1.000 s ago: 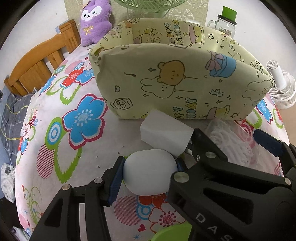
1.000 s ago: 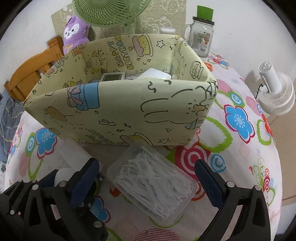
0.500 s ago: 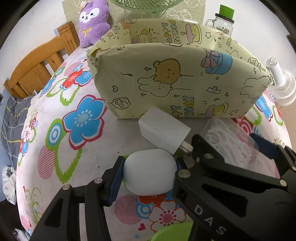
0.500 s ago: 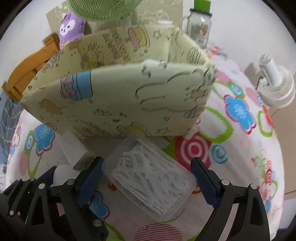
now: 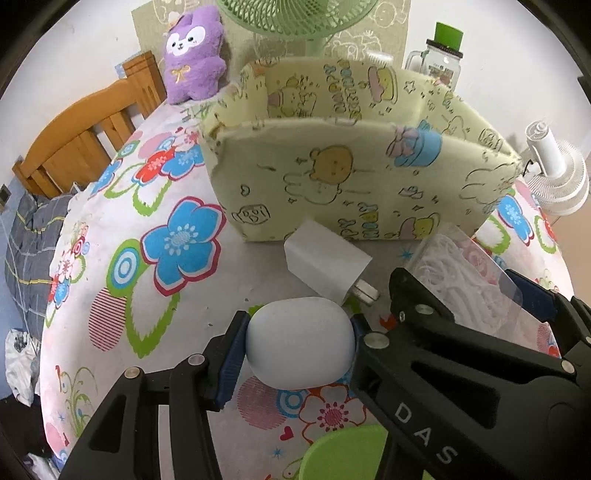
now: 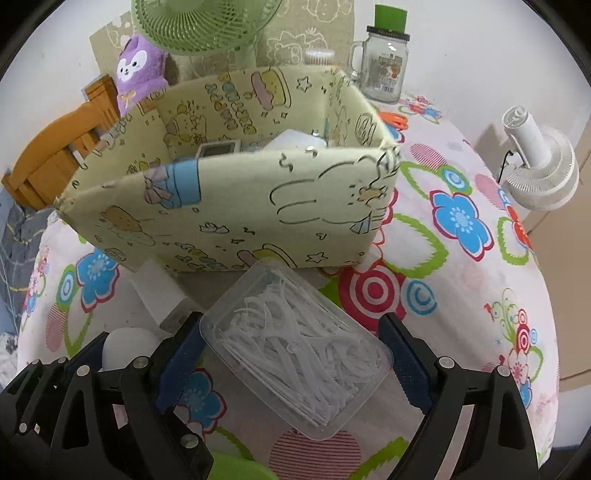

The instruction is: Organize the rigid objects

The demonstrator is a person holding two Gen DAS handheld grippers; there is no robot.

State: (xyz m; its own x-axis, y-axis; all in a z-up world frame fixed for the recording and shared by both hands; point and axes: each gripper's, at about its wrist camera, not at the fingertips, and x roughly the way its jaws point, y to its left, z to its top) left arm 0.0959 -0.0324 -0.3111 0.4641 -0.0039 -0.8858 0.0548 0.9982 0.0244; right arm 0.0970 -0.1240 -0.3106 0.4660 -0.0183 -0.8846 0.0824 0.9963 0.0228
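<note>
My left gripper [image 5: 297,341] is shut on a white rounded case [image 5: 299,341], held just above the flowered tablecloth. My right gripper [image 6: 291,350] is shut on a clear plastic box of white floss picks [image 6: 295,347], lifted off the cloth; this box also shows in the left wrist view [image 5: 465,280]. A white charger plug [image 5: 327,264] lies on the cloth in front of the yellow cartoon-print fabric bin [image 5: 354,184]. The bin [image 6: 236,206] stands open just beyond both grippers and holds a small white device [image 6: 218,149] and other white items.
A green fan [image 6: 207,26], a purple plush toy [image 5: 194,48] and a glass jar with a green lid [image 6: 384,59] stand behind the bin. A small white fan [image 6: 539,166] is at the right. A wooden headboard [image 5: 85,136] is on the left. A green object [image 5: 343,454] lies below the grippers.
Both grippers have risen and pulled back a little; the bin's inside shows more. The right gripper has closed on the floss box and lifted it. The left still holds the white case.
</note>
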